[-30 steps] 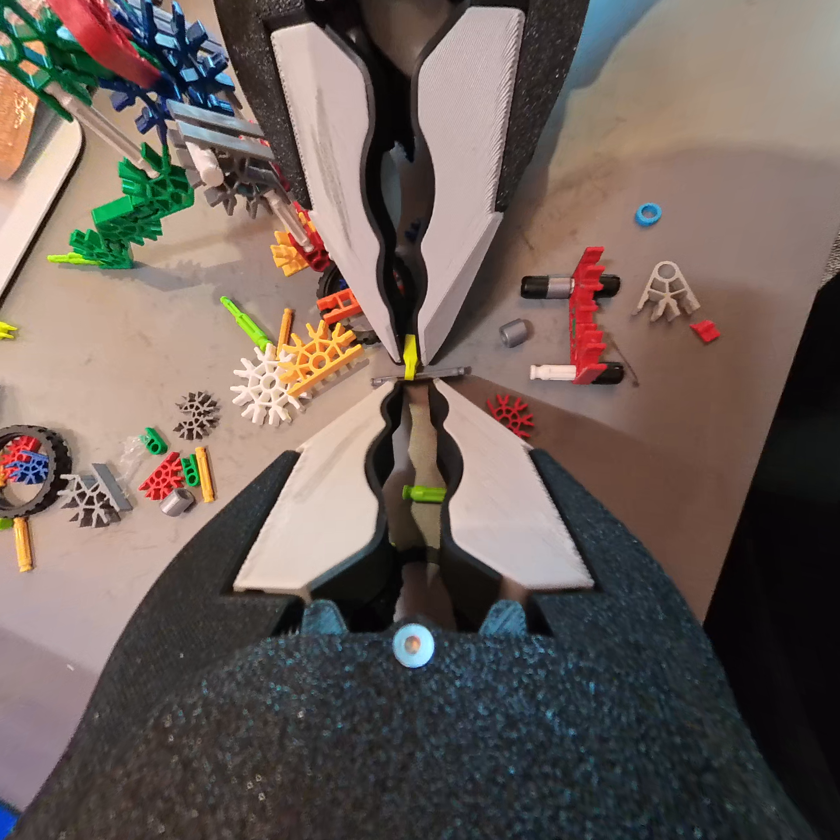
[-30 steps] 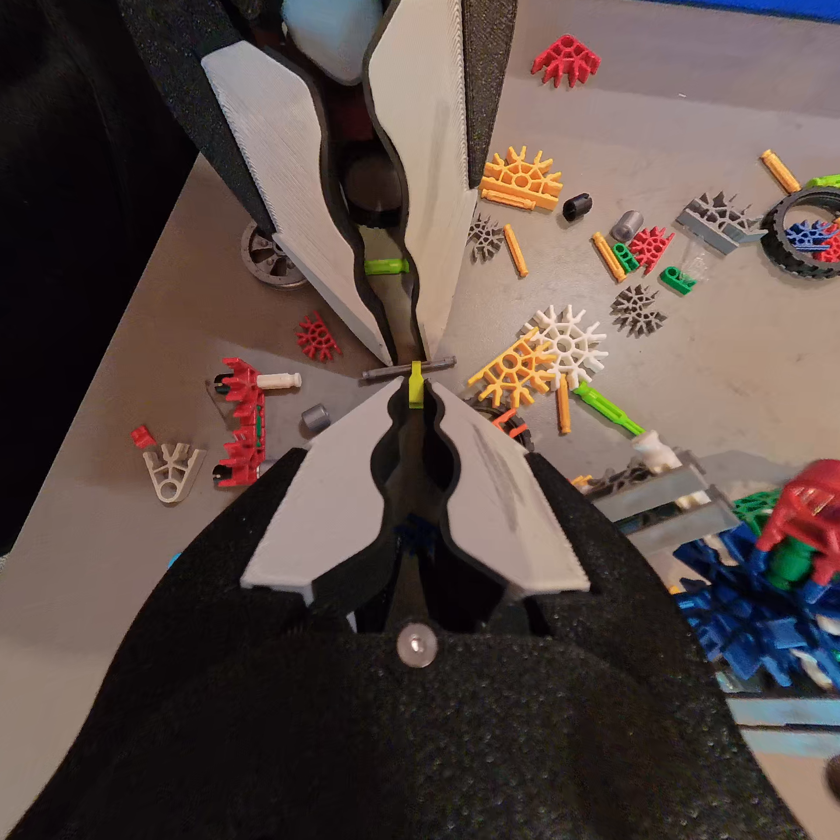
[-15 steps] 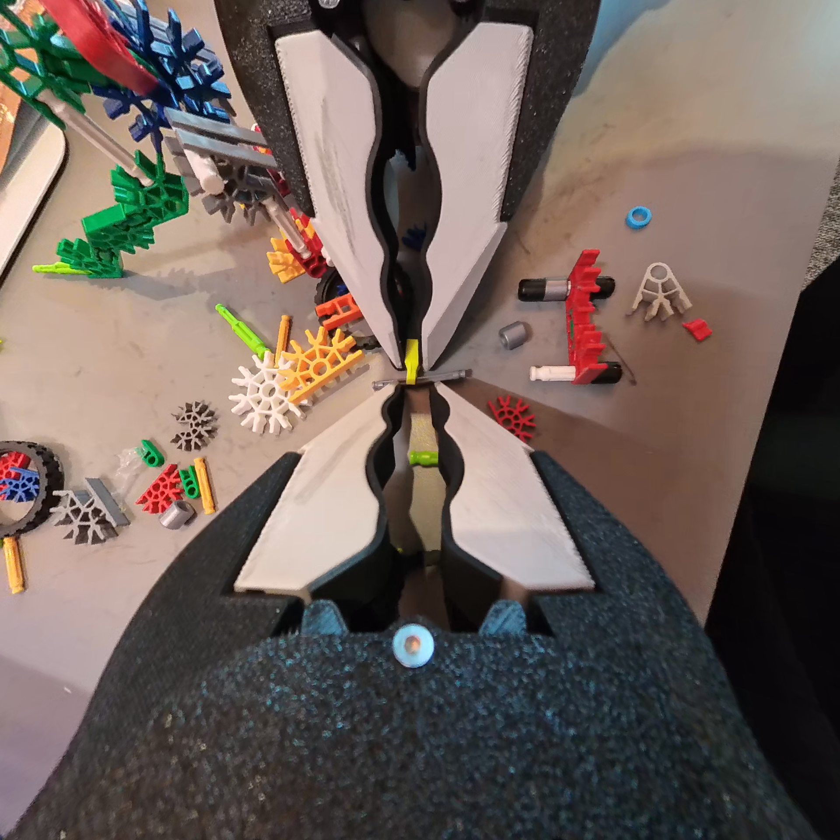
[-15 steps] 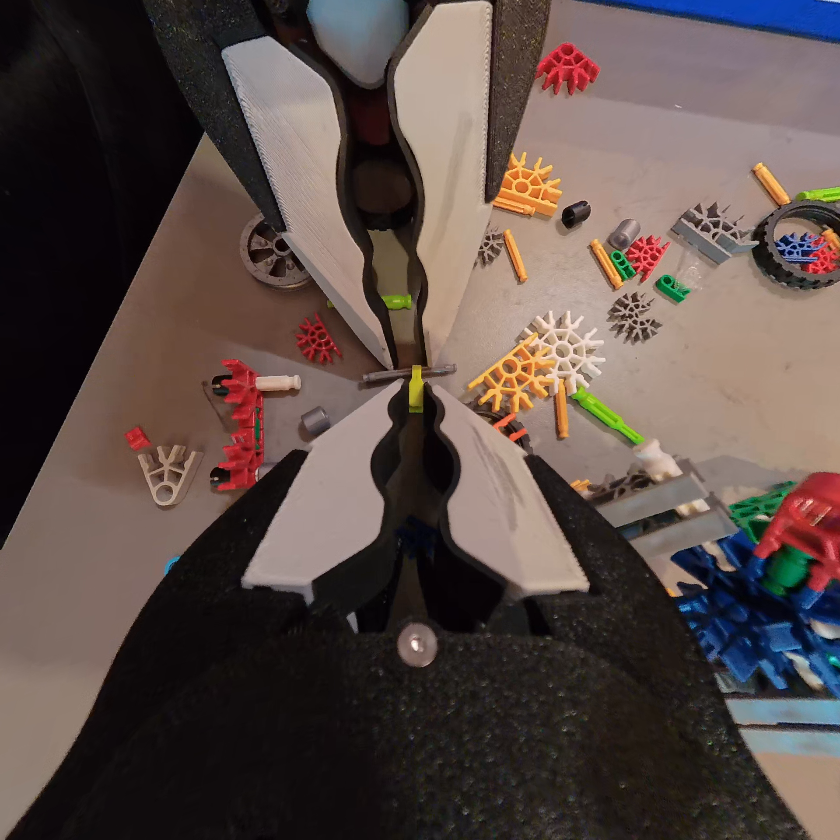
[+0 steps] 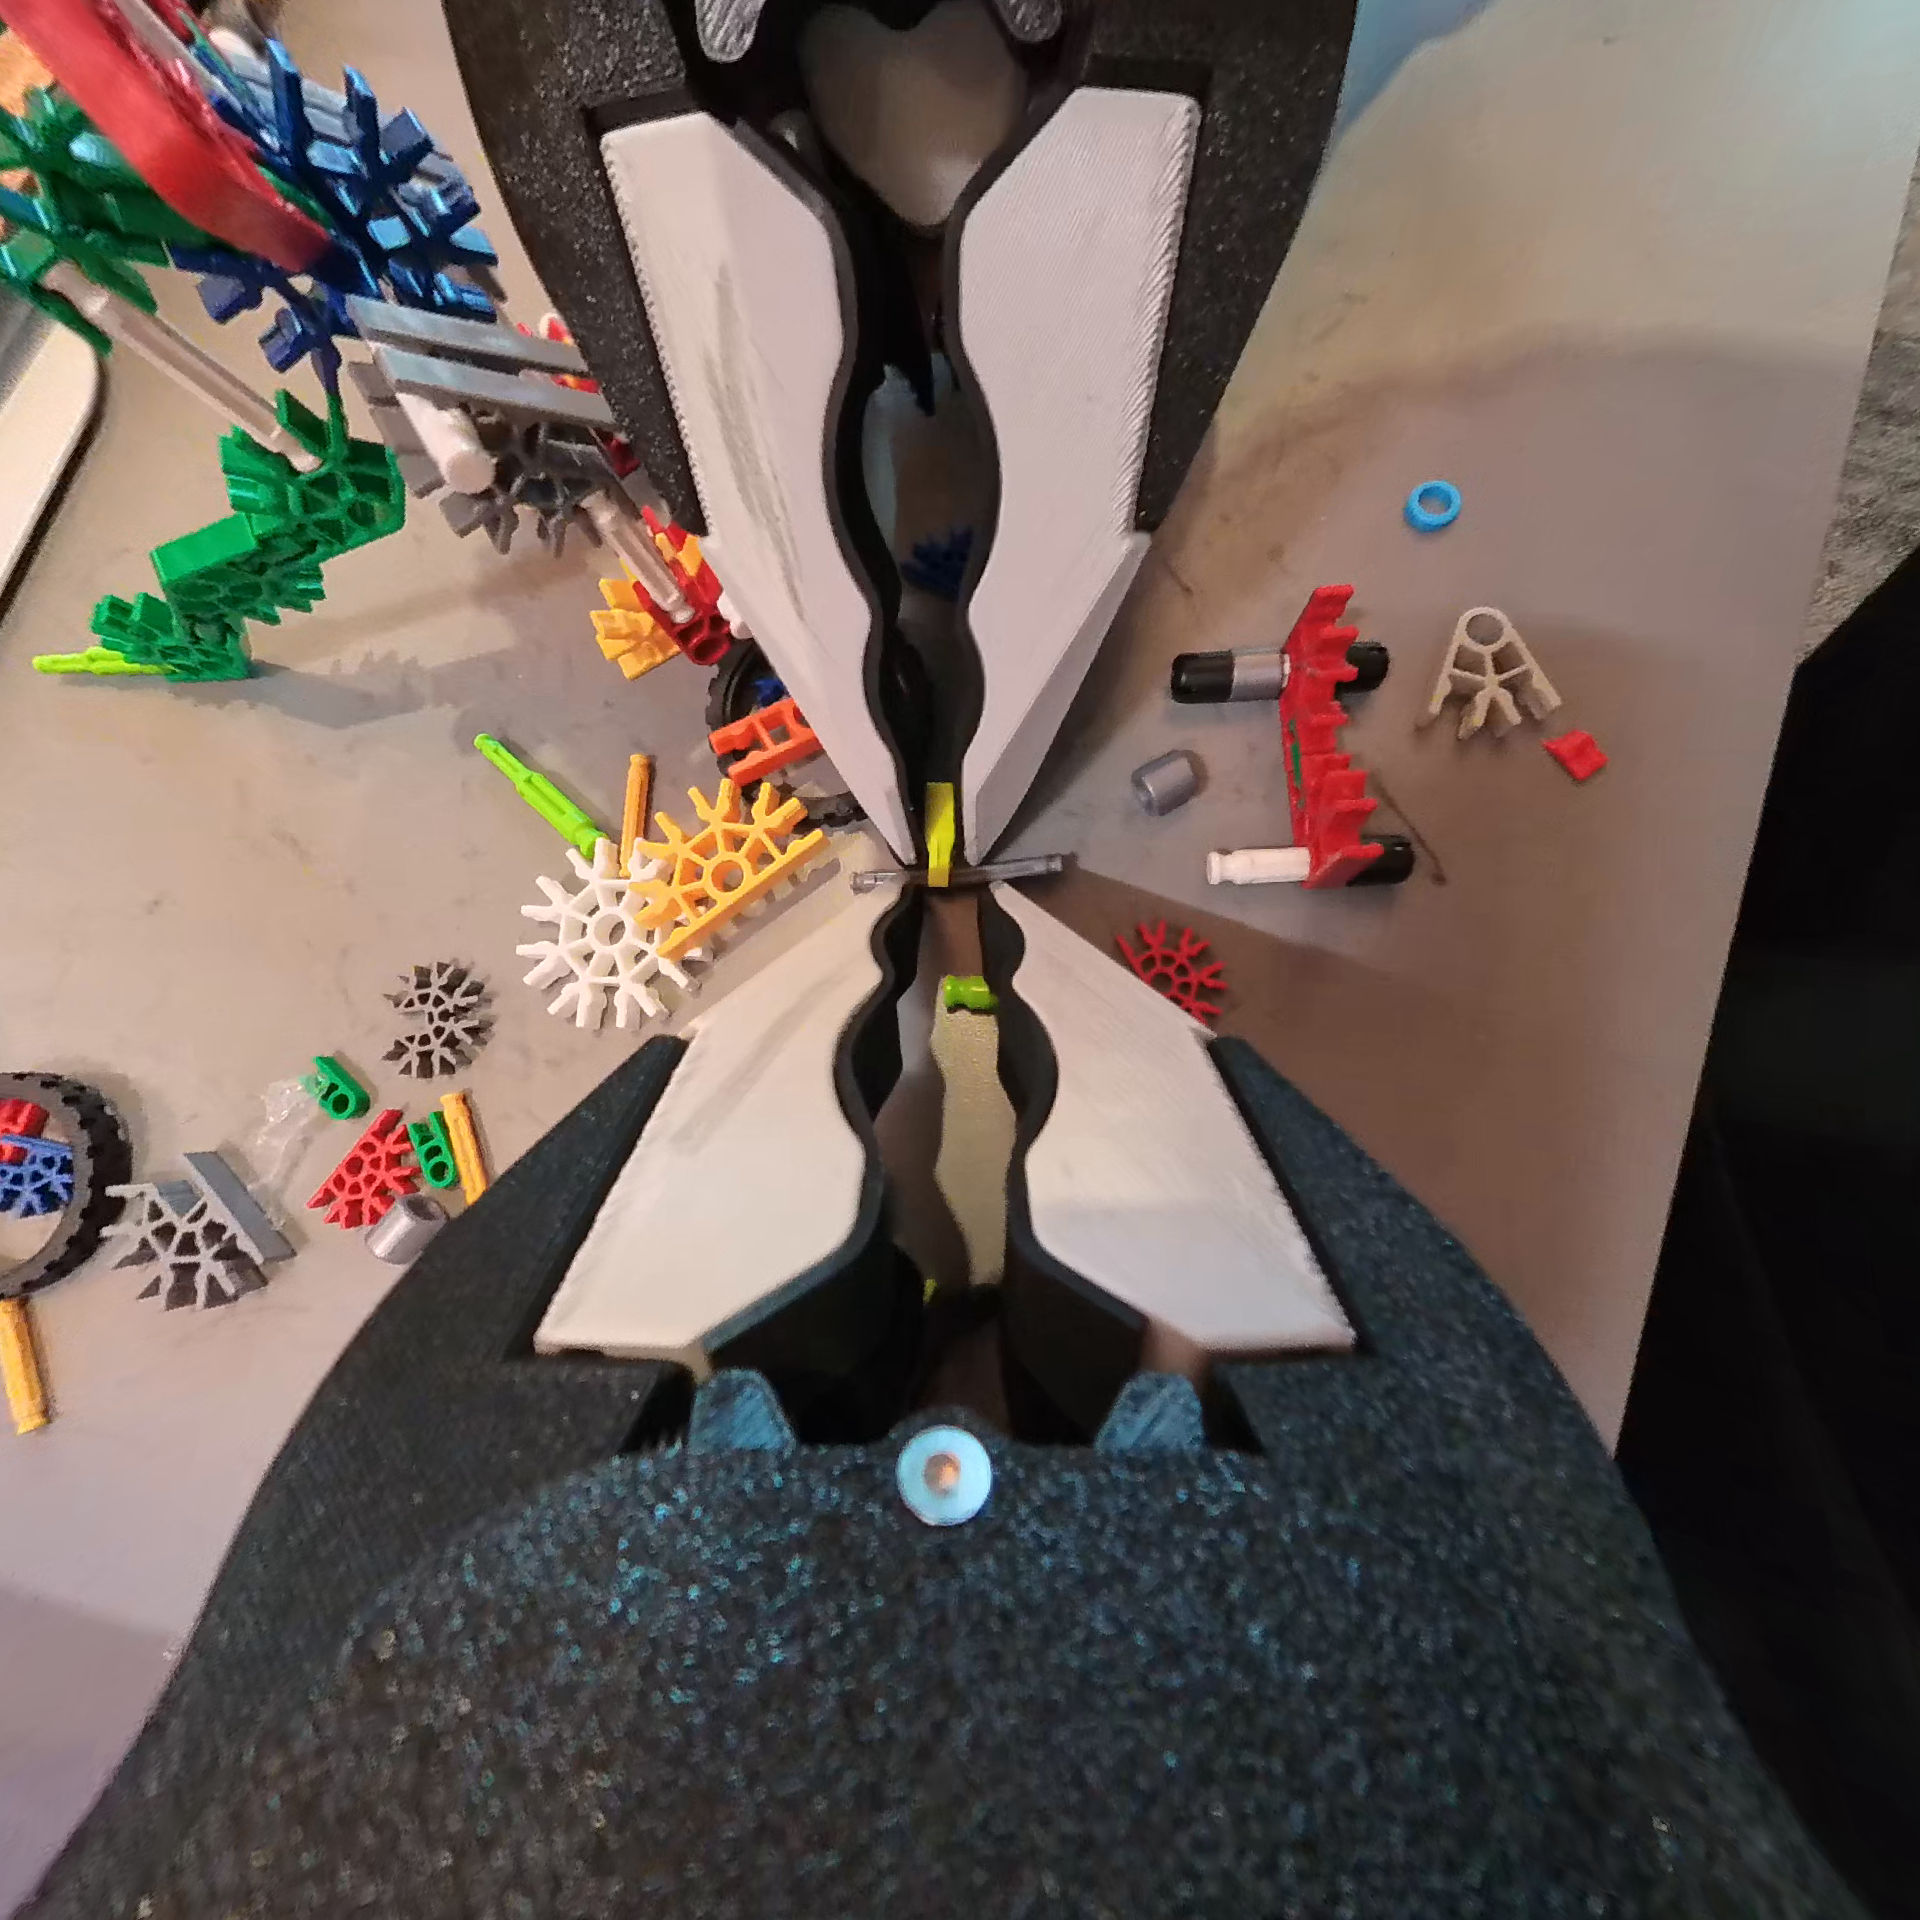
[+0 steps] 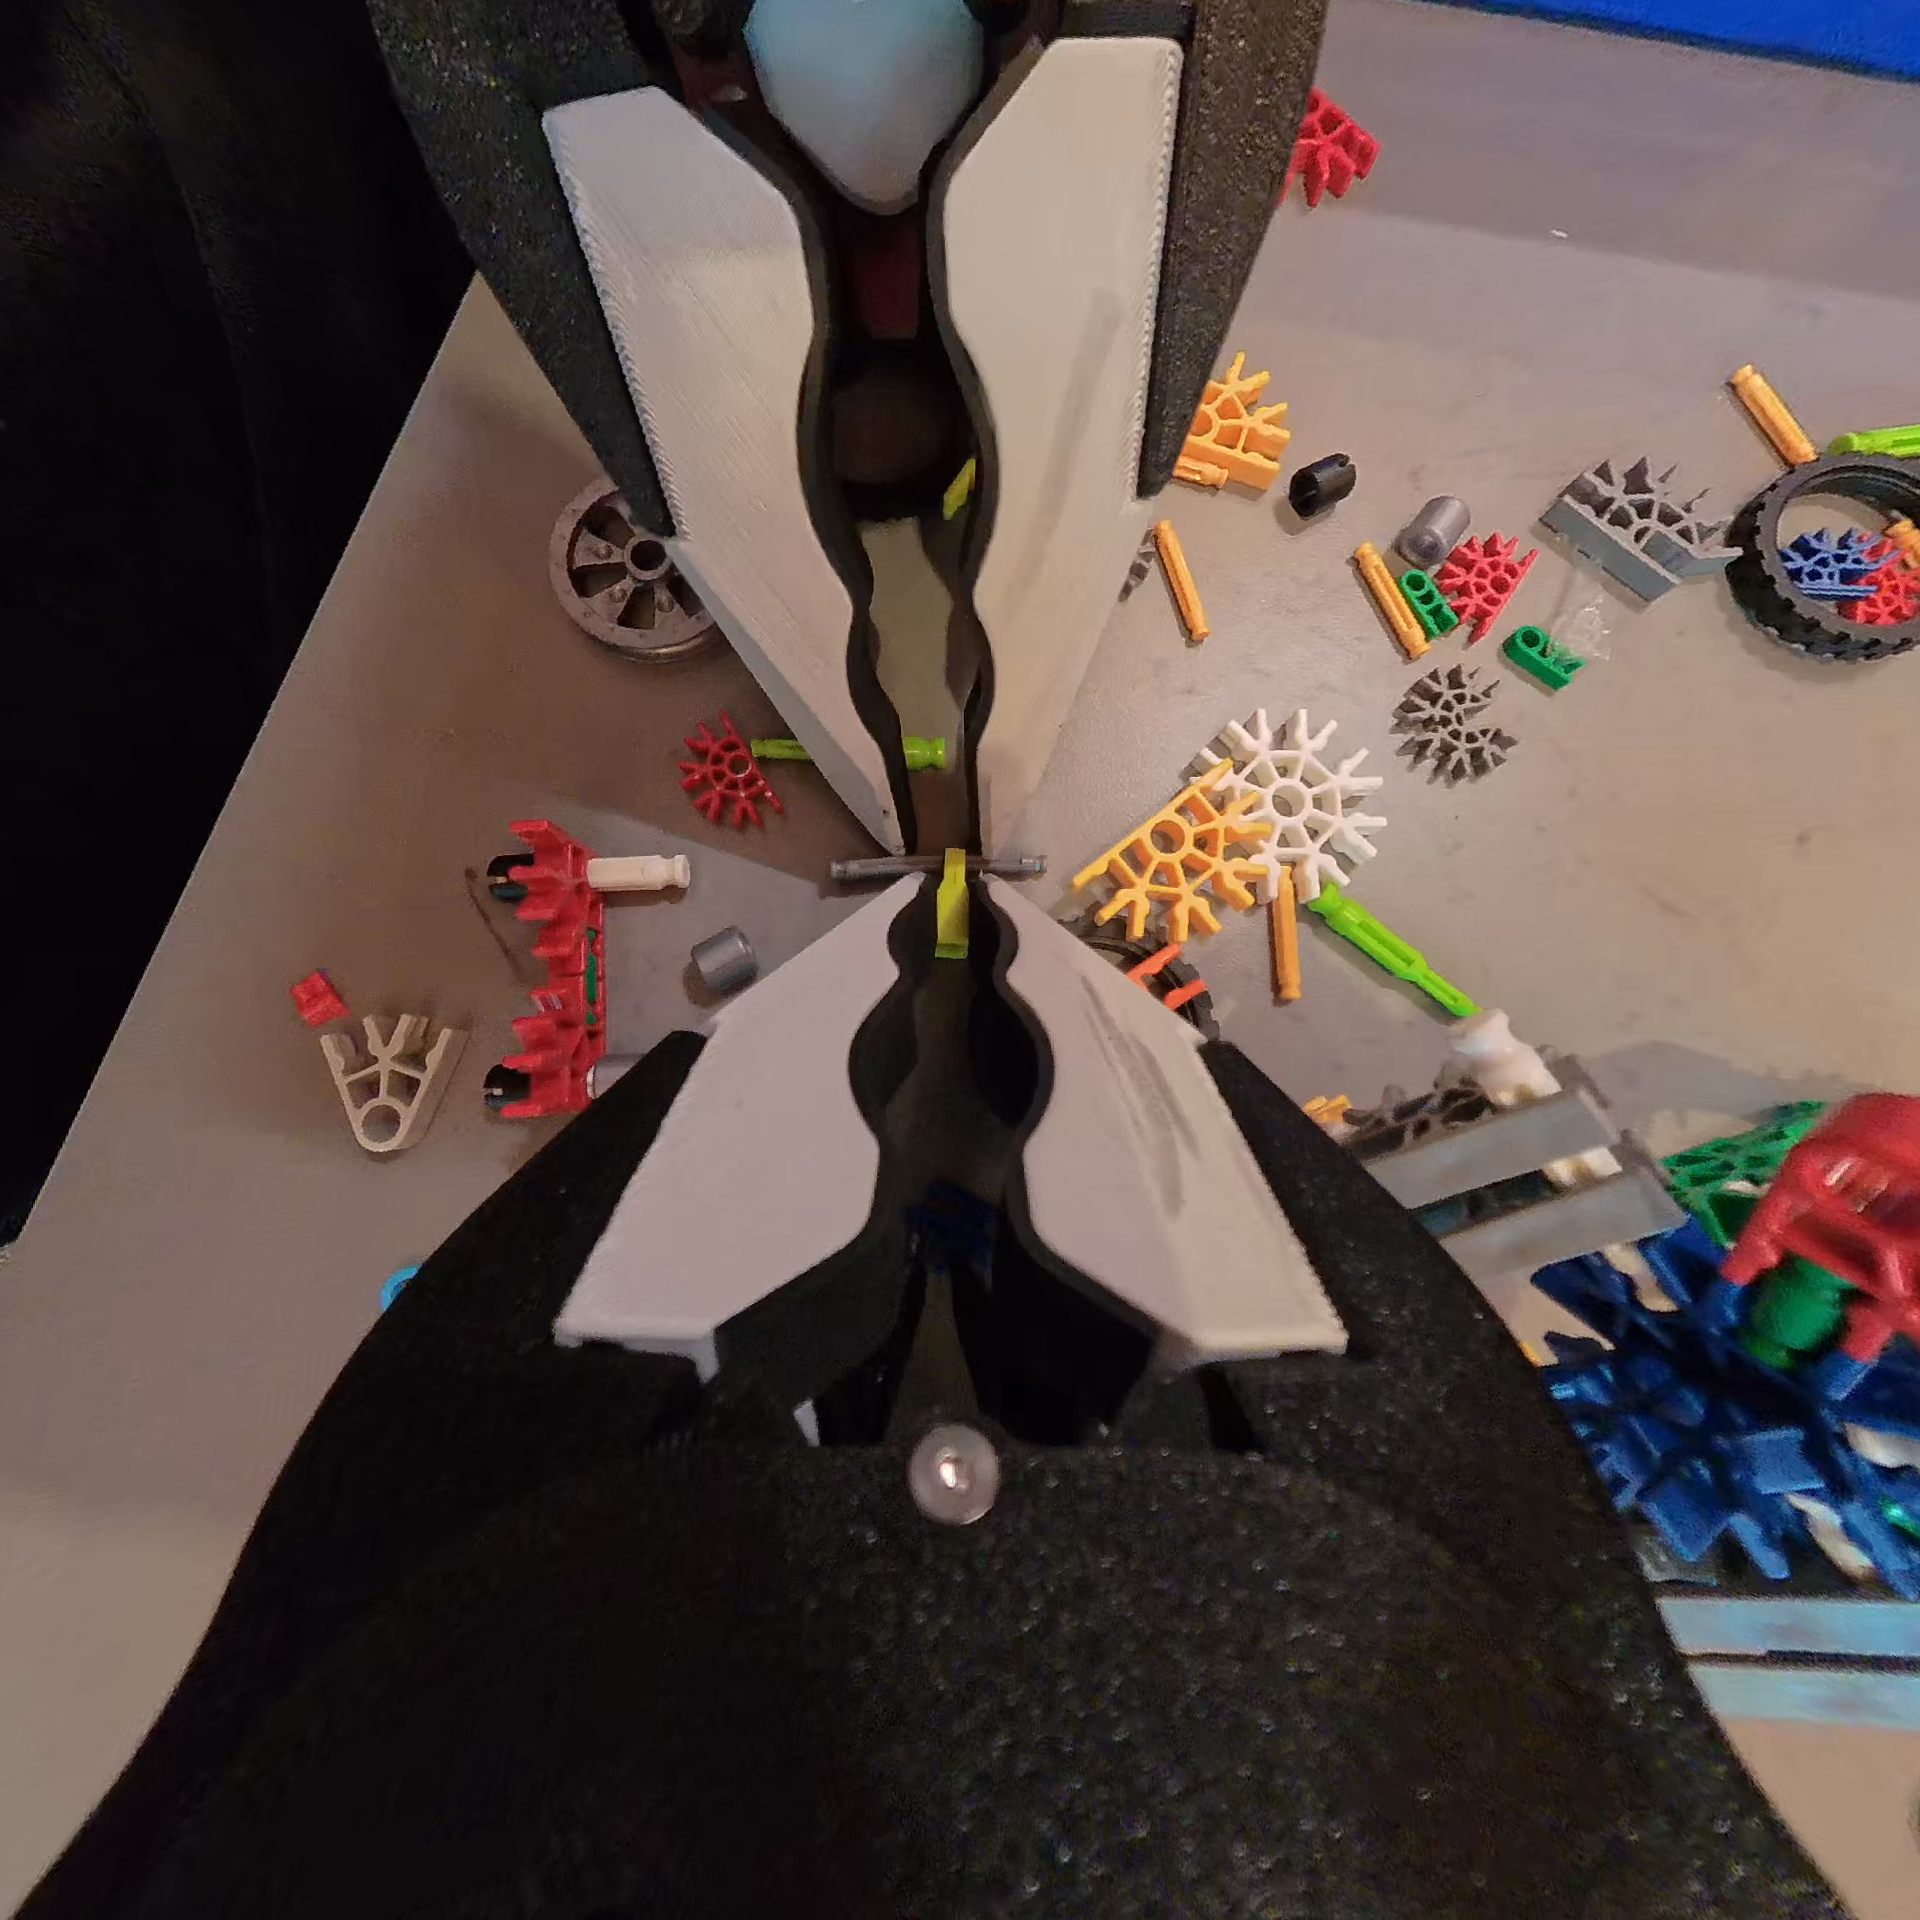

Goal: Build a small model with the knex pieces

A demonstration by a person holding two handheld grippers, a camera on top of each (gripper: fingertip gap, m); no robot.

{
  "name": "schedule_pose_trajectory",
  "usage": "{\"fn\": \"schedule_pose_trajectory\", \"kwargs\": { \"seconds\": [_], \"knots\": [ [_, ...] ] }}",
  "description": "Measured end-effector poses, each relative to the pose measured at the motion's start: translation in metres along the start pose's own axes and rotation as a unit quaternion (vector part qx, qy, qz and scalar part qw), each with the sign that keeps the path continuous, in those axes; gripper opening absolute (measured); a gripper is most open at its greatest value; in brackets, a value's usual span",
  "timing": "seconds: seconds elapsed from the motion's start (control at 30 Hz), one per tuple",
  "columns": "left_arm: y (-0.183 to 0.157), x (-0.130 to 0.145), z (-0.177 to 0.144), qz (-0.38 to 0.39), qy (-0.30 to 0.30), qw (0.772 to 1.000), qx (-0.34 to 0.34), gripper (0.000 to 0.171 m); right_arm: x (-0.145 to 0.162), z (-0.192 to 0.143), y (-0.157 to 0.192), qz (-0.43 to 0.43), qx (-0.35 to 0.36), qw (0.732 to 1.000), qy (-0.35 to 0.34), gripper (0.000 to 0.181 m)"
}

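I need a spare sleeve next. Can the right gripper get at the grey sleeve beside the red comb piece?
Probably not yet: the right gripper is shut on a yellow-green clip, tip to tip with the left gripper. The grey sleeve lies uncovered on the table nearby.

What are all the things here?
table: one, grey, under everything.
clip: one, yellow-green, pinched in the right jaws, touching the rod.
rod: one, thin, grey, crosswise between both tips.
snowflake piece: one, white, beside a yellow fan piece.
toothed bar: one, red, with black and white pegs.
ring: one, blue, near the table edge.
tyre: one, black, around blue and red pieces.
wheel hub: one, grey, near the table edge.
built model: one, blue, green, red, grey, upper left of the left wrist view.
left gripper: one, black and grey, jaws slightly apart at the rod.
right gripper: one, black and grey, shut on the clip.
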State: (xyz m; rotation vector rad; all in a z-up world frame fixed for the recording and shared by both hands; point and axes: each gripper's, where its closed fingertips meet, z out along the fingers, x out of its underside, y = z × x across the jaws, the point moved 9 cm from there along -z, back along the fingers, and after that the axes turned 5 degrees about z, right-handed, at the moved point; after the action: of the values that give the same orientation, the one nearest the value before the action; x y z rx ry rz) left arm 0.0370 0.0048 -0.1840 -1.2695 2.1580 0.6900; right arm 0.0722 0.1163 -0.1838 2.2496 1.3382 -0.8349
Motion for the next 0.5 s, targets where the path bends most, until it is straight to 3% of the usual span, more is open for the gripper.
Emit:
{"fn": "schedule_pose_trajectory", "kwargs": {
  "seconds": [0.23, 0.3, 0.5],
  "knots": [
    [0.001, -0.003, -0.001, 0.018, 0.034, 0.999, -0.004, 0.007, 0.002, -0.001, -0.005, 0.02, -0.021, 1.0, -0.007, 0.003],
    [0.002, -0.003, -0.003, 0.001, 0.014, 1.0, -0.01, 0.019, 0.003, -0.002, -0.007, 0.041, -0.04, 0.998, -0.018, 0.004],
    [0.0, 0.0, -0.015, -0.022, -0.035, 0.999, -0.035, 0.025, 0.0, -0.007, -0.011, 0.102, -0.092, 0.989, -0.053, 0.004]
  ]
}}
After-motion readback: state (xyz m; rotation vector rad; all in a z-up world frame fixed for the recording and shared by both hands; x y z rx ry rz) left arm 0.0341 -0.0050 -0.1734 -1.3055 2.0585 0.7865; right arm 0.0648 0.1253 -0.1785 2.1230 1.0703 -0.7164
